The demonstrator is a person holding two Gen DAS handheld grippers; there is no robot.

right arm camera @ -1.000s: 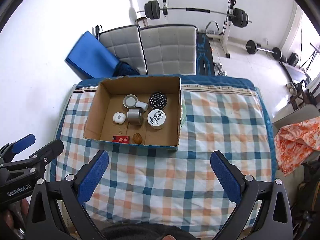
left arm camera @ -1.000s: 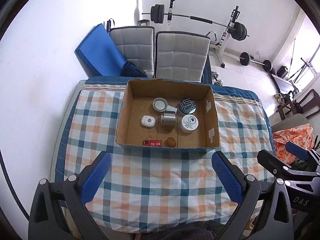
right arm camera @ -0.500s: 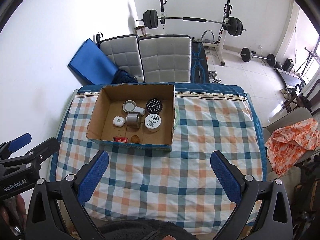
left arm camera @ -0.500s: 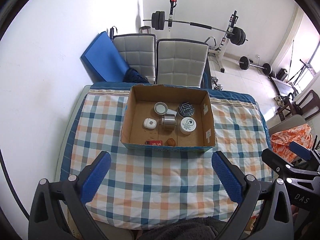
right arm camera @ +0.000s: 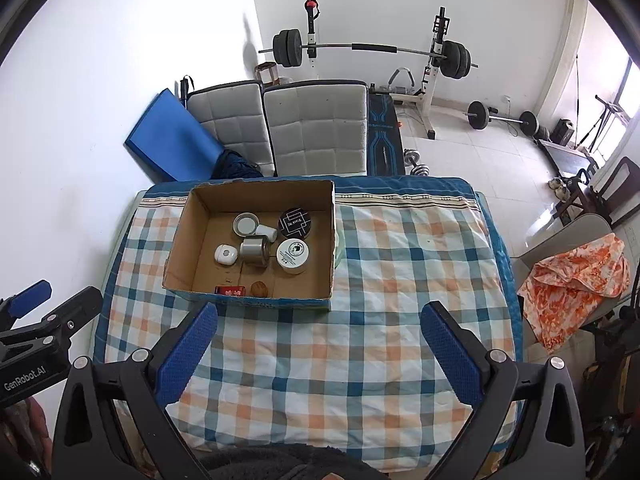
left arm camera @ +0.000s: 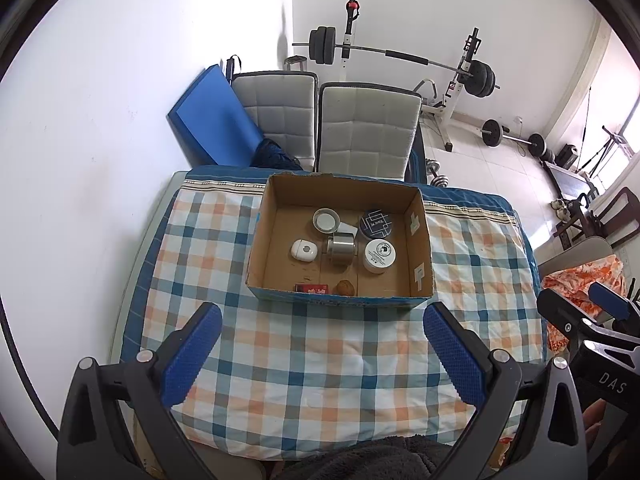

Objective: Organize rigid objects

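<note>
A cardboard box (left arm camera: 420, 256) (right arm camera: 184, 240) stands on the checked tablecloth (left arm camera: 312, 360) (right arm camera: 400, 280). Inside it lie a white jar (left arm camera: 379, 255) (right arm camera: 292, 255), a dark round tin (left arm camera: 376, 224) (right arm camera: 295, 222), a steel cup on its side (left arm camera: 341, 245) (right arm camera: 254, 250), a round lid (left arm camera: 325, 219) (right arm camera: 245, 224), a small white case (left arm camera: 304, 249) (right arm camera: 225, 254), a red packet (left arm camera: 312, 289) (right arm camera: 229, 290) and a brown nut-like ball (left arm camera: 345, 287) (right arm camera: 259, 289). My left gripper (left arm camera: 320, 356) and right gripper (right arm camera: 318, 354) are both open and empty, held high above the table's near edge.
Two grey padded chairs (left arm camera: 368, 132) and a blue mat (left arm camera: 212, 120) stand behind the table. A barbell rack (right arm camera: 436, 56) and weights are on the floor beyond. An orange cloth (right arm camera: 572, 280) lies on a chair at right.
Both grippers have pulled back and up from the table, so the box looks smaller and farther. Nothing in the box has moved.
</note>
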